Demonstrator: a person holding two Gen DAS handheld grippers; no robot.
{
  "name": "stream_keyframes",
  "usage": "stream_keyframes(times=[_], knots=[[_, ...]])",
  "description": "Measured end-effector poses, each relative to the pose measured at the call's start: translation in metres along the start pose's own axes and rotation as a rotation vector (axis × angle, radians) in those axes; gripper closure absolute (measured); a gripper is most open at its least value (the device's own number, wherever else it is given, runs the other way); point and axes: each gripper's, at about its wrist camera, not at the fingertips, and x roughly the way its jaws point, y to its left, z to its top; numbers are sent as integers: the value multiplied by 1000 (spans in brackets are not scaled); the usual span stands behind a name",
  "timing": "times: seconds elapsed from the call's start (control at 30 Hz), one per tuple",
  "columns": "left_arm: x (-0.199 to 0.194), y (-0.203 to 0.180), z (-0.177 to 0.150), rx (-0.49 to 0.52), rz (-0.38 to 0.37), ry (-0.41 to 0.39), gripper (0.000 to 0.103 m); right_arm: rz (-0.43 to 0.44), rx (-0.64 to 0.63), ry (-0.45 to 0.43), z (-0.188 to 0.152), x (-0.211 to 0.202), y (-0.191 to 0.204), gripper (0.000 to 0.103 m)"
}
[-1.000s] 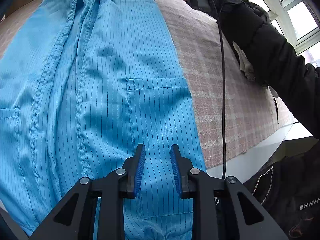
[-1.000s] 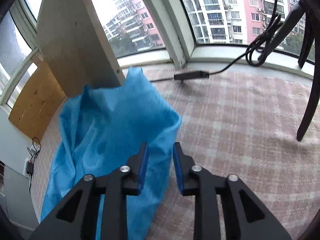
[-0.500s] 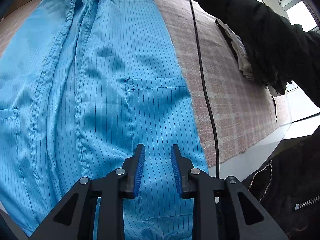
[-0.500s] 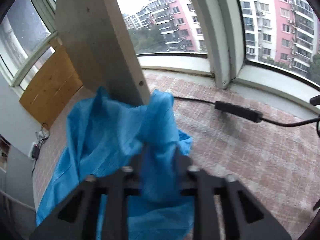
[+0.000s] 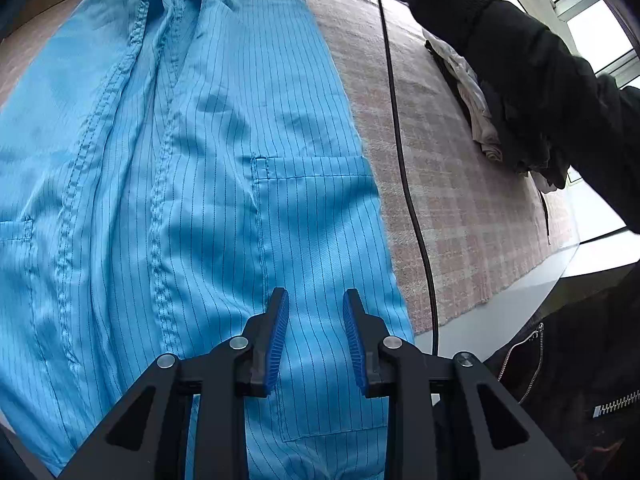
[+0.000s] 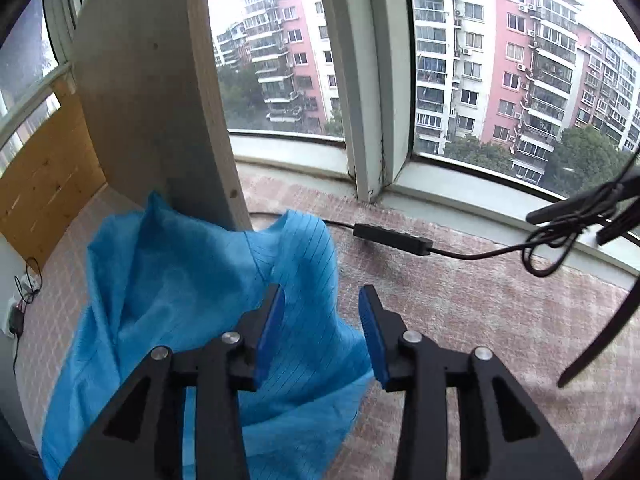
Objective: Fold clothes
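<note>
A light blue pin-striped garment (image 5: 200,160) lies spread lengthwise on a pink checked cloth (image 5: 460,200); a patch pocket (image 5: 316,208) faces up. My left gripper (image 5: 315,304) hovers open over the garment's near end, just below the pocket, with nothing between its fingers. In the right wrist view the far end of the same garment (image 6: 180,280) lies bunched against a wooden panel. My right gripper (image 6: 321,296) stands open above that bunched edge, its left finger over the fabric and not holding it.
A person's black sleeve (image 5: 540,72) reaches across the far right with a black cable (image 5: 404,160) hanging from it. Crumpled pale clothes (image 5: 480,120) lie under the sleeve. A wooden panel (image 6: 152,100), window sill (image 6: 460,196) and black adapter with cable (image 6: 392,238) lie ahead.
Half a second ago the right gripper had the garment's far end bunched between its fingers; now it is open wide and the fabric has dropped. The left gripper has stayed put.
</note>
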Motion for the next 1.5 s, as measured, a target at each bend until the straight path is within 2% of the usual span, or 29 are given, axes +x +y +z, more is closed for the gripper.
stream_keyframes(times=[0.03,0.07,0.1,0.13,0.27,0.33,0.47,0.5,0.57,0.63,0.67,0.73,0.8,0.9,1.0,1.07,1.13,1.17,1.2,1.3,1.37,1.5], knots=[[-1,1,-1,1,-2,-1,76,23,-1,-1,-6,-14,5,65],[-2,1,-2,2,-2,-1,76,64,-17,19,-15,-27,14,70],[-3,2,-3,2,-1,-1,76,108,-39,47,-27,-37,25,83],[-4,3,-4,2,-1,-1,76,145,-76,89,-42,-43,38,88],[-9,10,-11,-4,-15,-11,76,181,-221,270,-104,-35,93,89],[-11,13,-12,-13,-16,-17,76,184,-279,323,-127,-21,116,89],[-24,17,-21,-35,4,-34,76,197,-291,363,-136,5,145,89],[-29,18,-24,-42,14,-40,76,177,-291,367,-135,4,147,89],[-49,20,-33,-52,30,-73,76,170,-252,332,-129,-13,145,89],[-82,27,-47,-65,46,-142,75,239,-165,279,-123,-38,138,89],[-99,34,-56,-77,59,-176,70,262,-134,264,-120,-47,137,88],[-130,57,-76,-122,125,-231,64,285,-104,249,-117,-58,140,80],[-152,86,-97,-180,176,-264,64,274,-94,238,-114,-63,149,56],[-164,130,-121,-270,201,-263,64,248,-84,241,-108,-60,161,53],[-162,151,-130,-314,170,-235,66,187,-14,221,-106,-74,146,54],[-158,145,-129,-276,131,-222,66,121,28,207,-113,-84,129,56],[-152,132,-121,-214,93,-207,66,80,77,227,-126,-90,113,65],[-145,122,-116,-178,69,-198,66,67,101,243,-135,-91,107,73],[-138,111,-111,-140,45,-189,66,56,117,259,-145,-92,105,75],[-115,81,-95,-43,-28,-157,65,44,77,311,-174,-85,120,84],[-100,63,-86,7,-66,-135,65,20,20,332,-190,-77,136,84],[-71,41,-70,52,-90,-106,65,-21,-48,314,-204,-61,161,84]])
